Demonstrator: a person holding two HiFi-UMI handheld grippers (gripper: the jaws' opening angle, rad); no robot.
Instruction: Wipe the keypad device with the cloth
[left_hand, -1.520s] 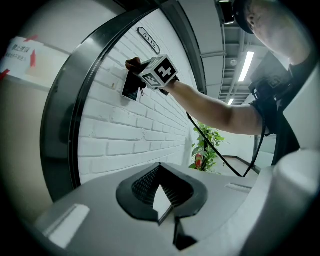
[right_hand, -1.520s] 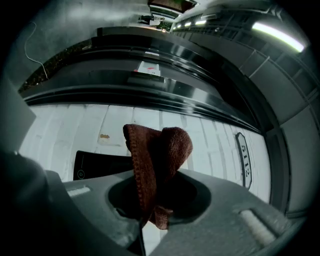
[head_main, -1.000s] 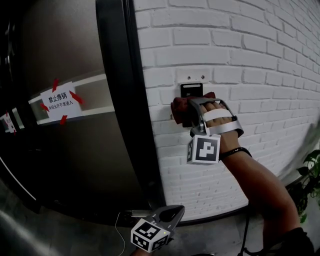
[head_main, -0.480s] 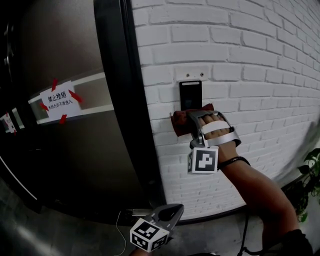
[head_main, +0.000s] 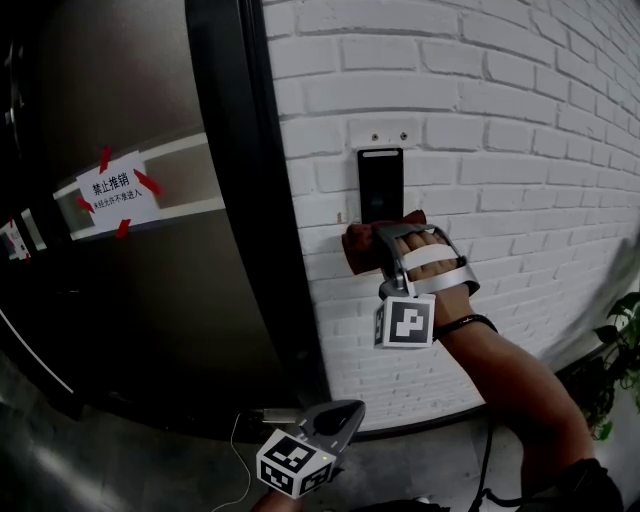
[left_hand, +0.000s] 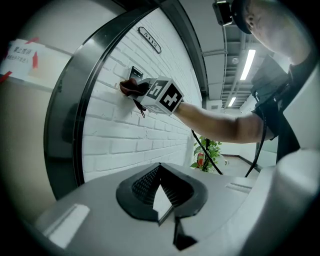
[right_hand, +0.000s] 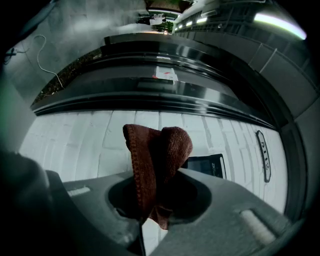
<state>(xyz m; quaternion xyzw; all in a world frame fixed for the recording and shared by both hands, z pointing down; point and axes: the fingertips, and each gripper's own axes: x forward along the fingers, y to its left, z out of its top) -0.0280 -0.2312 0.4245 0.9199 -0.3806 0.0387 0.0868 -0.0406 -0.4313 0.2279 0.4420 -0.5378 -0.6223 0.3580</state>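
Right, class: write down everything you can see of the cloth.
The cloth is reddish-brown and fuzzy, with a hemmed edge. Bunched into folds, it is clamped between the jaws of the right gripper and sticks out past them, at the lower end of the black keypad device on the white brick wall.

Right gripper (head_main: 368, 244), forearm outstretched, is clamped on the cloth (head_main: 352, 246) at the lower edge of the keypad device (head_main: 380, 185); left gripper (head_main: 345, 420) hangs well below it, jaws together, empty.
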